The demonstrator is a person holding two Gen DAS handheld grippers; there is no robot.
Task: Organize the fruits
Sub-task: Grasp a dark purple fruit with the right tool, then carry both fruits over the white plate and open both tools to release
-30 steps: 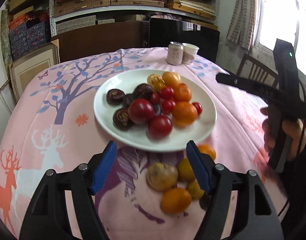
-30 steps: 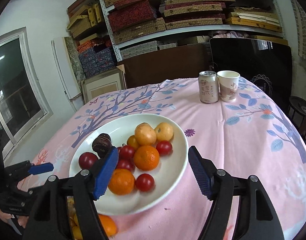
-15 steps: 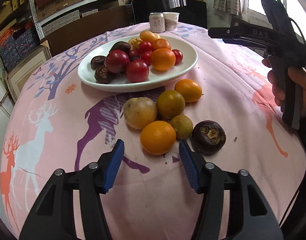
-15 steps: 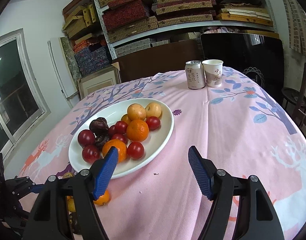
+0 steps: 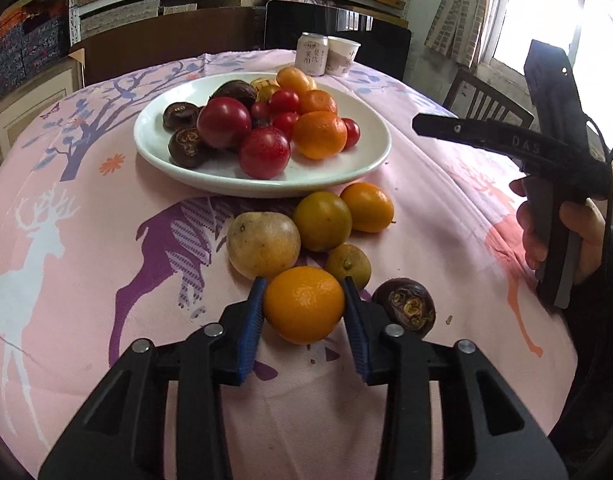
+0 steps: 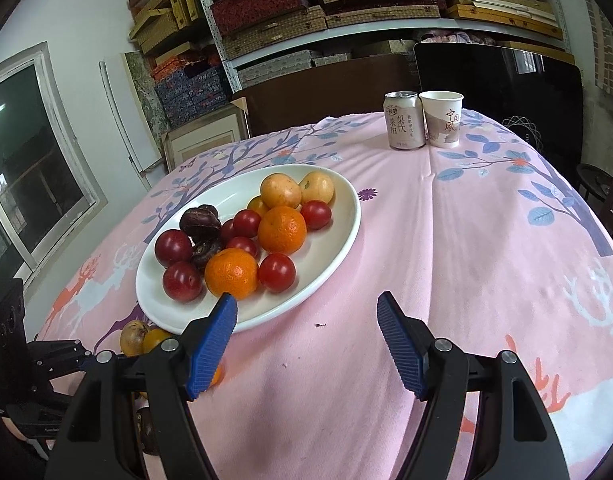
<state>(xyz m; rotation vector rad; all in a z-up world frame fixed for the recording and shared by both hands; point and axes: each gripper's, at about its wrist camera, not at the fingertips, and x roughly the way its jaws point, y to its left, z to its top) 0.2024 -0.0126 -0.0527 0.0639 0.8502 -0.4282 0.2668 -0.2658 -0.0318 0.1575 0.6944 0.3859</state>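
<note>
Since the earlier frame, the left gripper (image 5: 303, 312) has dropped from over the plate to the loose fruit on the bench (image 5: 86, 240), and its fingers (image 5: 250, 324) have just been closing around the nearest orange (image 5: 304, 304), which now sits between the blue pads, touching both. That orange rests on the pink cloth at the 6 o'clock end of a loose cluster: a pale round fruit (image 5: 263, 245) at its 11 o'clock, a small greenish citrus (image 5: 348, 266) at its 1 o'clock, and a dark purple fruit (image 5: 404, 307) just beside it at 3 o'clock. To do the pickup well, I judge the squeeze should be firm but gentle, followed by a straight lift so the neighbours are not nudged. Beyond the cluster at 12 o'clock, the white plate (image 5: 346, 184) holds red tomatoes, dark purple fruits, oranges and yellowish fruits piled together, with free room along its near edge. Further right, the right gripper (image 6: 306, 320) hangs over bare cloth beside the plate's rim, its fingers spread wide with nothing between them.
</note>
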